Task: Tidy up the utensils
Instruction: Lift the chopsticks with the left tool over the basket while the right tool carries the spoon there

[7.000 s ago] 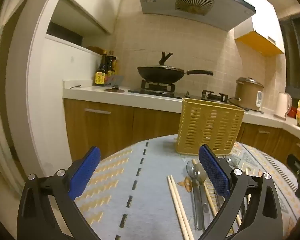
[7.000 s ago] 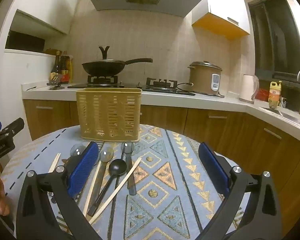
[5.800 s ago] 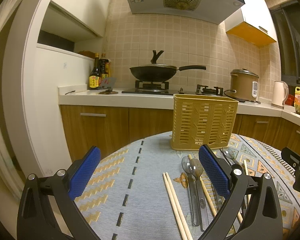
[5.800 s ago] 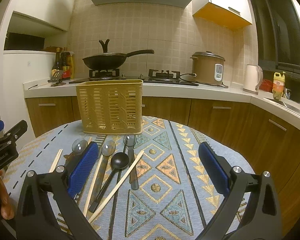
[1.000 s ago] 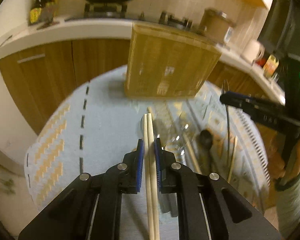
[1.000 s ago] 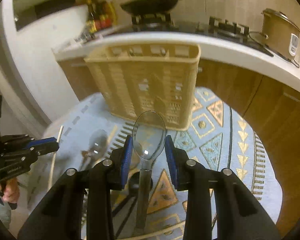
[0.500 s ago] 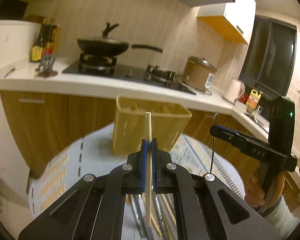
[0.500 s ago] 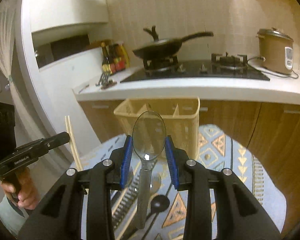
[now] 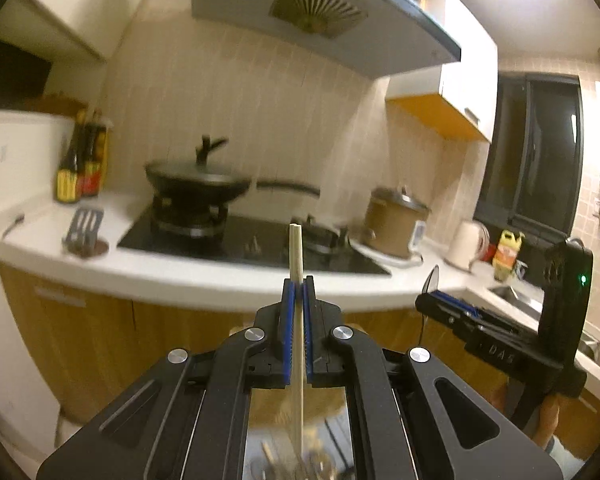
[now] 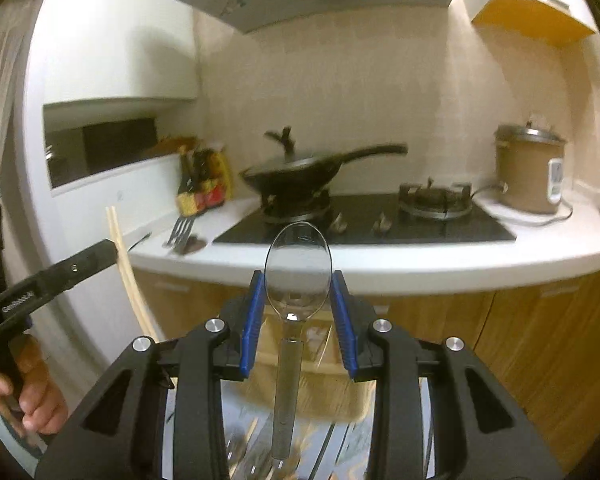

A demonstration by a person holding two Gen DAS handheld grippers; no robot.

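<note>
The left gripper is clenched on a pair of chopsticks, their tips pointing to 12 o'clock, probably so they drop end-first into the basket at 6 o'clock below. The right gripper pinches a clear spoon by its bowl, handle hanging toward 6 o'clock for the same reason.

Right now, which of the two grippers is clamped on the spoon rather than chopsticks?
The right gripper: its blue pads grip the clear spoon by its bowl. The left gripper is shut on the pale chopsticks.

Both black claws carry blue ribbed pads and round silver screws.
</note>
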